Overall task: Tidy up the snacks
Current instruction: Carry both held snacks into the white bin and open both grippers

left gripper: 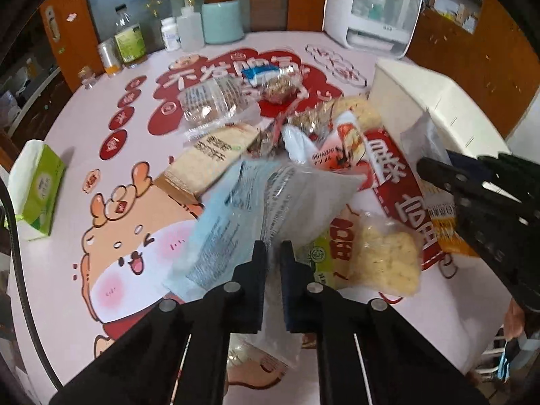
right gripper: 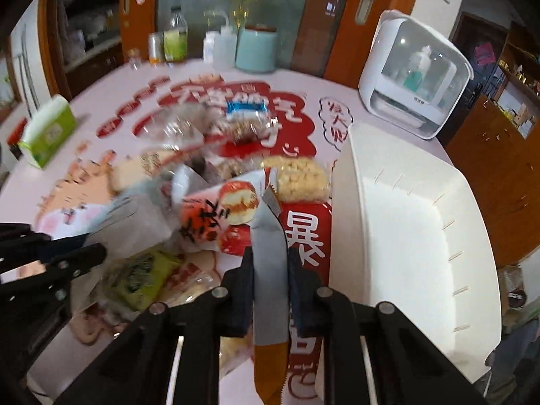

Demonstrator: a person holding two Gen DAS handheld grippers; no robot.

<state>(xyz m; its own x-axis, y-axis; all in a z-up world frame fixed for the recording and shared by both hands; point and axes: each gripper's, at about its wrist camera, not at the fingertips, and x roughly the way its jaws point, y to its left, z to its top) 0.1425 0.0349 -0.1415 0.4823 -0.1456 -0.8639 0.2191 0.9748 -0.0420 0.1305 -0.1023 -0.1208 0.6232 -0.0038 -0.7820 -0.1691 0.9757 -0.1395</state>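
Observation:
A pile of snack packets lies on the pink round table [left gripper: 67, 155]. My left gripper [left gripper: 272, 253] is shut on a clear and pale blue snack bag [left gripper: 236, 209], held above the pile. My right gripper [right gripper: 270, 263] is shut on a grey and orange snack packet [right gripper: 270, 290], just left of the white storage bin [right gripper: 415, 229]. The bin also shows in the left wrist view [left gripper: 435, 101]. The right gripper shows in the left wrist view [left gripper: 438, 175], and the left gripper in the right wrist view [right gripper: 91, 253]. A red packet [left gripper: 401, 195] and a yellow puffs bag [left gripper: 388, 256] lie between them.
A green tissue box [left gripper: 37, 189] sits at the table's left edge. Bottles [left gripper: 130, 42] and a teal canister [left gripper: 222, 22] stand at the back. A white appliance [left gripper: 371, 10] stands at the back right. An orange cabinet [right gripper: 492, 182] is beyond the bin.

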